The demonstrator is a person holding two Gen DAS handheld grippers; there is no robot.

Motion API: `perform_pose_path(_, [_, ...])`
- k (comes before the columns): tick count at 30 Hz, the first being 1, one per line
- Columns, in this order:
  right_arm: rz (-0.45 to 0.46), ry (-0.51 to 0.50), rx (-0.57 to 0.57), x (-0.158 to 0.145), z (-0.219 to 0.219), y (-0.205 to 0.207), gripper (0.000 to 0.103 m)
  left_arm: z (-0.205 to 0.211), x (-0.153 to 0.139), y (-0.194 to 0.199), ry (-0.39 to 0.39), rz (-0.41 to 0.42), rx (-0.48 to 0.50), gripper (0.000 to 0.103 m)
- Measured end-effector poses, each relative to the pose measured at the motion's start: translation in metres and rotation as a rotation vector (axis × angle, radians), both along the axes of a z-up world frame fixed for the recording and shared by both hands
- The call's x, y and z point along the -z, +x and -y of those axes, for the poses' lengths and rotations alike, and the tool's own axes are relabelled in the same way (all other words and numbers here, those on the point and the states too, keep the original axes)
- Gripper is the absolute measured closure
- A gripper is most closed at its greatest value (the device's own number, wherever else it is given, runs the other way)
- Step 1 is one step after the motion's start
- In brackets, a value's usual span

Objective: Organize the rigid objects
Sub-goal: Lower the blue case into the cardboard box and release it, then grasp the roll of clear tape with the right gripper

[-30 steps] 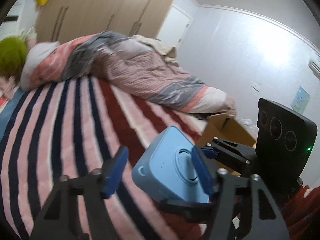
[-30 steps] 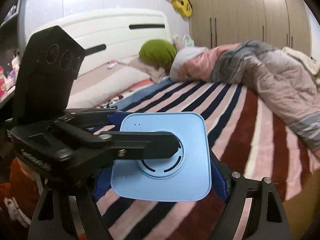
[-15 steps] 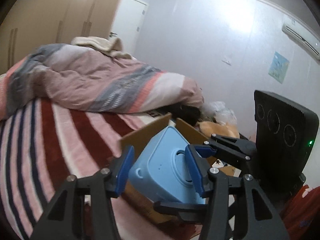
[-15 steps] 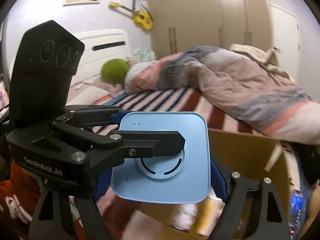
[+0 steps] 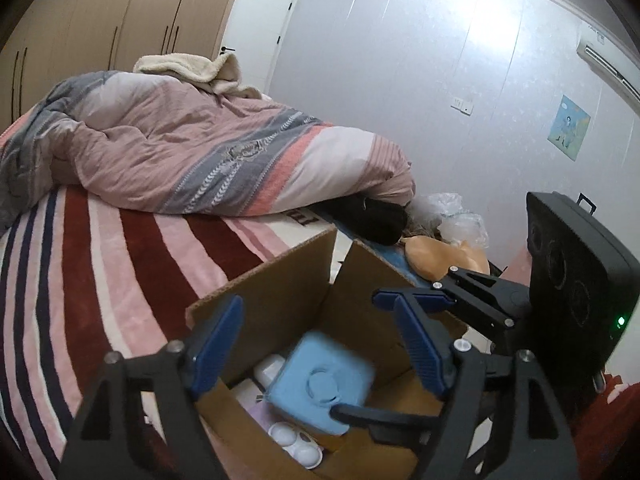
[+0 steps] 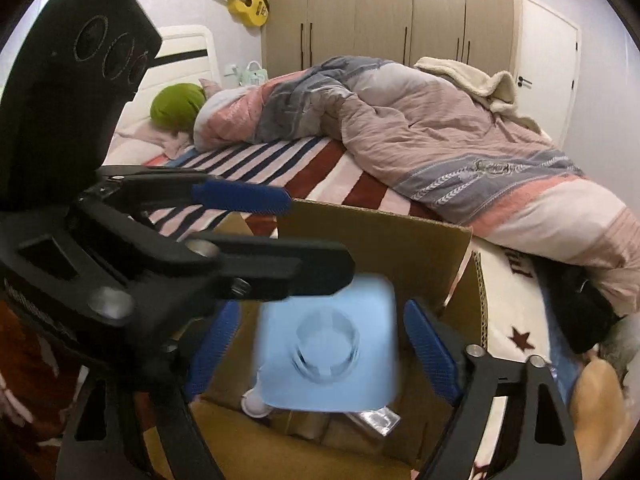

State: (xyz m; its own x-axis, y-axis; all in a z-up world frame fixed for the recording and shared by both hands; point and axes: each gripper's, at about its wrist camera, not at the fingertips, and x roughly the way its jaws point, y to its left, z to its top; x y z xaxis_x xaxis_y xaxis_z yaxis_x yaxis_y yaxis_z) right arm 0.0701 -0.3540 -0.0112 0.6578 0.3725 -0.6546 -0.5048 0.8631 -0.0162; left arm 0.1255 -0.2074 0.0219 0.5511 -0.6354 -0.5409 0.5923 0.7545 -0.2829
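My left gripper (image 5: 320,344) is spread wide with nothing between its blue pads (image 5: 218,344), and my right gripper (image 6: 324,352) is just as wide open and empty. Both hang over the open cardboard box (image 5: 280,292), and each crosses the other's view: the left one's black finger lies right over the top of the blue square device (image 6: 328,344) in the right wrist view.

The device (image 5: 320,388) is free of both grippers, inside the box mouth and blurred. Its broad face with the round raised disc is turned up toward both cameras. It is roughly square, so I can't pick a long axis.

White rounded items (image 5: 296,440) lie in the box just beside it. The box stands against the striped blanket (image 5: 100,260) of the bed, with a rumpled quilt (image 5: 192,152) beyond.
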Motion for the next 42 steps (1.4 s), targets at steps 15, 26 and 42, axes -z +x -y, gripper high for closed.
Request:
perform_pose_path(15, [-0.012, 0.056, -0.121, -0.021, -0.066, -0.031, 0.016, -0.123, -0.016, -0.059, -0.030, 0.064, -0.194, 0.027])
perform_pose_path(26, [-0.113, 0.051, -0.286, 0.009, -0.184, -0.028, 0.016, -0.243, 0.025, -0.081, -0.024, 0.051, -0.401, 0.022])
perform_pose_path(42, [-0.248, -0.069, -0.007, 0.143, -0.205, 0.061, 0.026, -0.292, 0.127, -0.036, 0.005, -0.089, -0.431, 0.021])
